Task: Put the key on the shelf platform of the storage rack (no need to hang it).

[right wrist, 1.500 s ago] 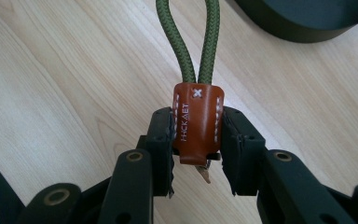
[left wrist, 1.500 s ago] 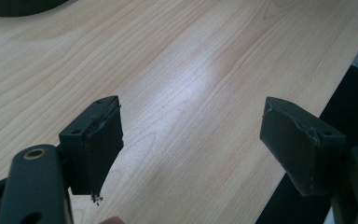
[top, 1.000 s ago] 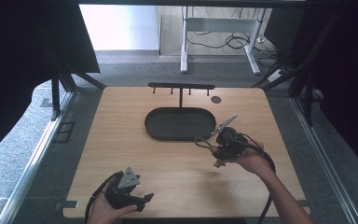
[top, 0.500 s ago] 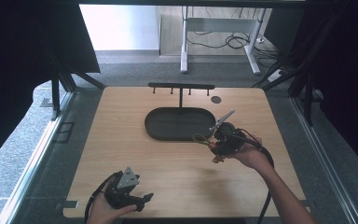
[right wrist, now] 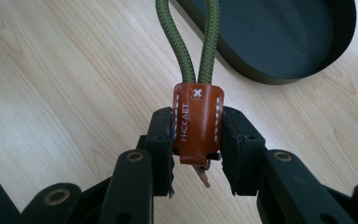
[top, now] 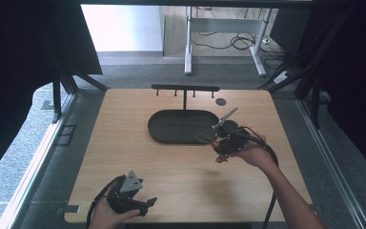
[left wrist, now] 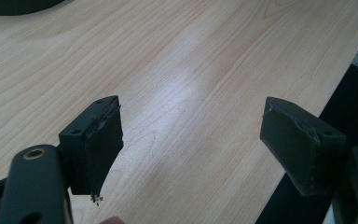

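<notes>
I'm holding my right gripper (right wrist: 196,154) up over the table (top: 124,157), jaws squeezing a brown leather tab (right wrist: 196,123) from both sides — tight grip, pads pressing on the leather, no gap. Tab has white stitching w/ an x at top and some stamped lettering. A green cord loop (right wrist: 191,42) is coming out of the tab's top, two strands side by side, running up and out of the right gripper view. Sth small and metal is poking out below the tab, btwn the jaws; can't tell what it is.

In the high view my right gripper (top: 221,143) is hanging just beside the right end of the black oval tray (top: 171,136), cord loop (top: 204,138) drooping toward the tray's rim. Can't tell if the cord is touching the tray. A black rack w/ pegs (top: 186,88) is standing behind the tray.

My left gripper (left wrist: 191,144) is sitting near the front left edge of the table, jaws wide apart, nothing btwn them, just bare wood under. In the high view left gripper (top: 145,205) is pointing right along the table edge, well apart from the tray and from the tab.
</notes>
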Action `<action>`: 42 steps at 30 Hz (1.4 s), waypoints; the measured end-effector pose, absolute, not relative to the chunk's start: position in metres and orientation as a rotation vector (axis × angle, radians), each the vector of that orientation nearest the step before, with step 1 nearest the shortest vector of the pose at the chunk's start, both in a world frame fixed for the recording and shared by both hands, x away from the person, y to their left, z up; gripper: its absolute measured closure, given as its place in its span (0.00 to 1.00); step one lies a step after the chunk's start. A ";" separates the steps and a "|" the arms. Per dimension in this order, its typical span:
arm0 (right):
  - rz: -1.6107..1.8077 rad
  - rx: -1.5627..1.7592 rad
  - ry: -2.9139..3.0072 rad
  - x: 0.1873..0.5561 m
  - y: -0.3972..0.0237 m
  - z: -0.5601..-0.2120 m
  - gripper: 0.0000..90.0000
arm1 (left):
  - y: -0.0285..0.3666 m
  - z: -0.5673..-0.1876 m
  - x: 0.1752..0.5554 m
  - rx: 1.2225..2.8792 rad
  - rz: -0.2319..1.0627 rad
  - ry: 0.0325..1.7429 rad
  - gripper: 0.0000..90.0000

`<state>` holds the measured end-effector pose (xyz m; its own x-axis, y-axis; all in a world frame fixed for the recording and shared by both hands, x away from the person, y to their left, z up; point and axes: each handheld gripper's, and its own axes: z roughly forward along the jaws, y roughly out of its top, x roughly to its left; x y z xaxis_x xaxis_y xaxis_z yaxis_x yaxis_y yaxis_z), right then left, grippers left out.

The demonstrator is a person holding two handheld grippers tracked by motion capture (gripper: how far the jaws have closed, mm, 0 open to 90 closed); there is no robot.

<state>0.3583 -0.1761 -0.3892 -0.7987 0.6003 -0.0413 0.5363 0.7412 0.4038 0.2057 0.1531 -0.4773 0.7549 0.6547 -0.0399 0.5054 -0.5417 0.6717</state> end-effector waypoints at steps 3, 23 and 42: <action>0.573 0.915 2.772 0.361 -0.175 -0.388 0.74 | 0.153 -0.477 0.206 2.264 0.282 0.865 0.24; 0.539 0.935 2.776 0.385 -0.161 -0.387 0.74 | 0.154 -0.478 0.206 2.263 0.280 0.865 0.24; 0.542 0.993 2.784 0.417 -0.149 -0.392 0.74 | 0.153 -0.478 0.206 2.264 0.279 0.866 0.24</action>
